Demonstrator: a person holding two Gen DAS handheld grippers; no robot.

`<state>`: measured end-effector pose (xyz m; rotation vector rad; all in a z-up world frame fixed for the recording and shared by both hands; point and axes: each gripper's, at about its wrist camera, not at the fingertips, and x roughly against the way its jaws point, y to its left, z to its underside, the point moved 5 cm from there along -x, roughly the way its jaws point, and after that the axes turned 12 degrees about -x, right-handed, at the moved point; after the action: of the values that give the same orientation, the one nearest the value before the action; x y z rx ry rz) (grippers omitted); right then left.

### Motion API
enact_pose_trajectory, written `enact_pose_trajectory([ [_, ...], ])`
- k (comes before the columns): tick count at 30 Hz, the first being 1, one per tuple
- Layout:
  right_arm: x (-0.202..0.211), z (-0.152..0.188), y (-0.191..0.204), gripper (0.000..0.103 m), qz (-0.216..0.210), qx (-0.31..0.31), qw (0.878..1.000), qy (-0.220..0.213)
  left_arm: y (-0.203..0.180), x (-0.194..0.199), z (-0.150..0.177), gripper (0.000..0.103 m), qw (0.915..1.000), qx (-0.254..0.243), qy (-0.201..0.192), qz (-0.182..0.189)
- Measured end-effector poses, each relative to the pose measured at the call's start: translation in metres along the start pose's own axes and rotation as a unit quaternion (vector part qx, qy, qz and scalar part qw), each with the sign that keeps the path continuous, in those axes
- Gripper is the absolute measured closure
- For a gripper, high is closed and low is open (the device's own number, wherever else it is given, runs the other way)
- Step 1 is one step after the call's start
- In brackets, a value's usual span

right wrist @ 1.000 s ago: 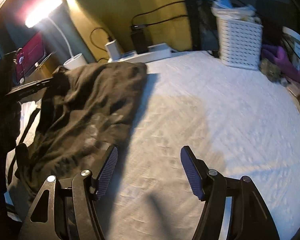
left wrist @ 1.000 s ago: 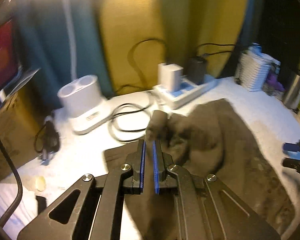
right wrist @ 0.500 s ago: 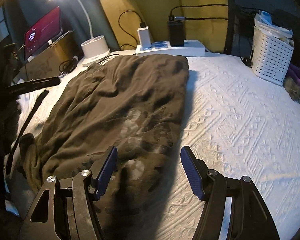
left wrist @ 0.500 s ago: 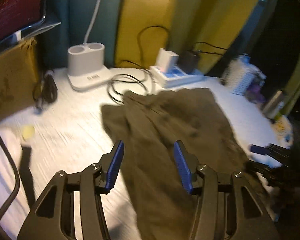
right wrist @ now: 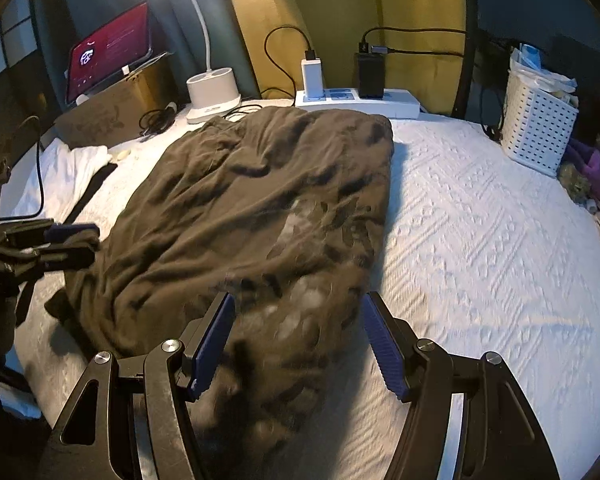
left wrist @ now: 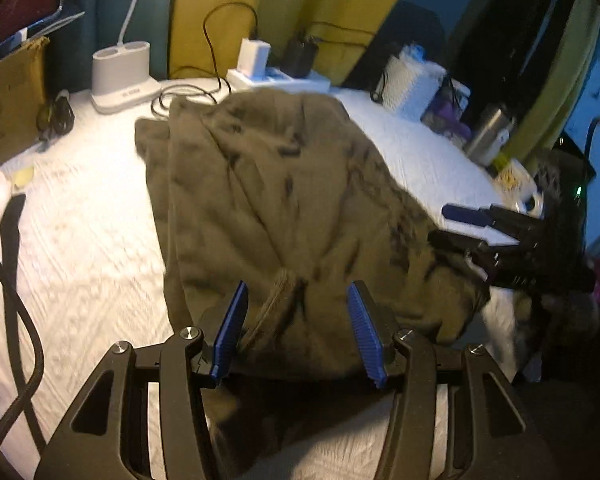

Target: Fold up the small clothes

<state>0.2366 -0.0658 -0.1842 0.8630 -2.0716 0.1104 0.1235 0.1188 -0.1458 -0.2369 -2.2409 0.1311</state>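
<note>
1. While the dark olive garment (right wrist: 252,216) is spread lengthwise over the white bedspread (right wrist: 480,240), its far edge is seen just beside the power strip (right wrist: 356,102).
2. The left gripper (left wrist: 298,320) is held released above the garment's near end, nothing being pinched.
3. The right gripper (right wrist: 300,340) is likewise kept parted over the near right edge.

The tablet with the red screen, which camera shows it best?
The right wrist view: the tablet stands fully in frame, screen lit, propped on a brown box. The left wrist view catches only a dark red sliver at its top-left corner.
</note>
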Motion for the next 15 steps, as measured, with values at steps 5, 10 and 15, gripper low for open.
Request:
enact_pose_trajectory([
  [5,0.004,0.018,-0.002,0.035,0.011,0.0,1.0,0.008,-0.002,0.019,0.013,0.1,0.999,0.001,-0.04,-0.019],
  [10,0.004,0.038,-0.001,0.032,0.022,0.004,1.0,0.02,-0.008,0.041,0.022,0.1,0.9978,-0.006,-0.062,-0.025],
  [15,0.005,0.052,0.004,0.031,0.028,0.011,0.999,0.027,-0.004,0.043,0.044,0.1,0.9981,0.004,-0.051,-0.033],
])
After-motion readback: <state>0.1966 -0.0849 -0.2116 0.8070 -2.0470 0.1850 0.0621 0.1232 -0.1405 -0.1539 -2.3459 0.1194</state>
